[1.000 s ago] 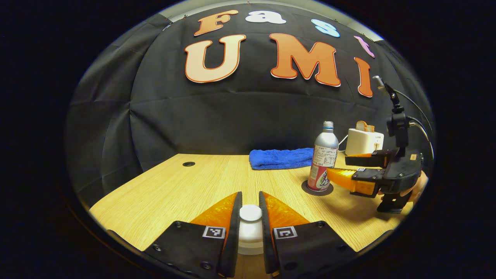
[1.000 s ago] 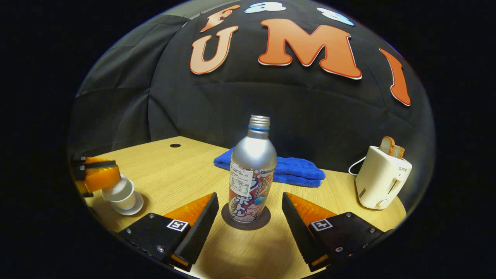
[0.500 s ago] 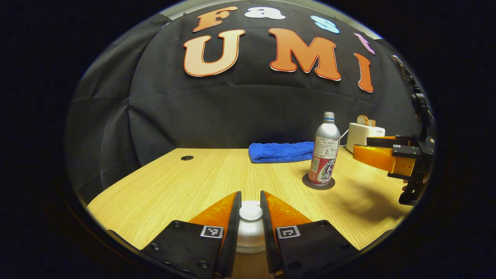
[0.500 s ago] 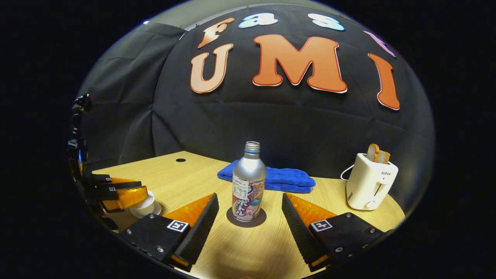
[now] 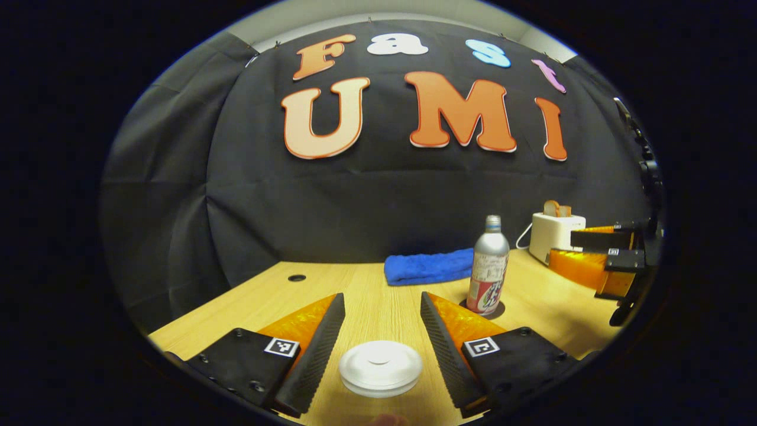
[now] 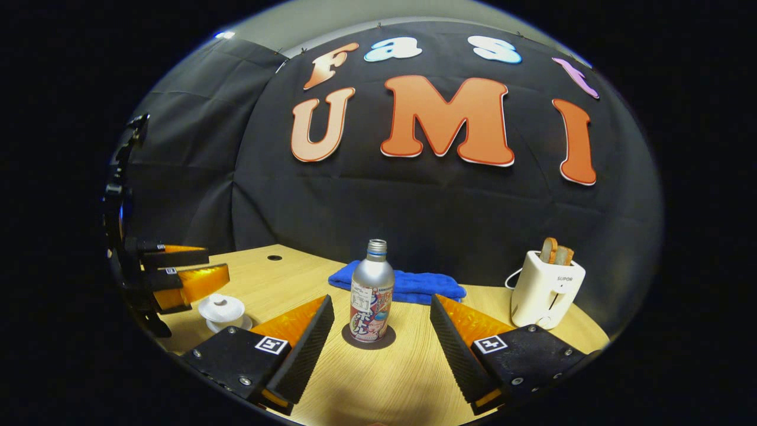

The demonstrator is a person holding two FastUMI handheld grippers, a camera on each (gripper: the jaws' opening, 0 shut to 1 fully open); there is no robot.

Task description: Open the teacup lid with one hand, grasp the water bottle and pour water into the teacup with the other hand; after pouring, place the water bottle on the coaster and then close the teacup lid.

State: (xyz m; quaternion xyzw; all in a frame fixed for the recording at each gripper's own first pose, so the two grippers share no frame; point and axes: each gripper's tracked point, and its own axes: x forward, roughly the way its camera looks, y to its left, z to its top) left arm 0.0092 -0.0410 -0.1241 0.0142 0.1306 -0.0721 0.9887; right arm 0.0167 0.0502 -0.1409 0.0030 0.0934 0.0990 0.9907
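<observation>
Left gripper (image 5: 378, 319) has released the round white lid (image 5: 380, 367), fingers spread; right gripper (image 6: 381, 322) open.

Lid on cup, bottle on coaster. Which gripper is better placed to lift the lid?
Left. The left gripper is open with the teacup lid between its fingers; the right gripper is lined up on the water bottle instead.
</observation>
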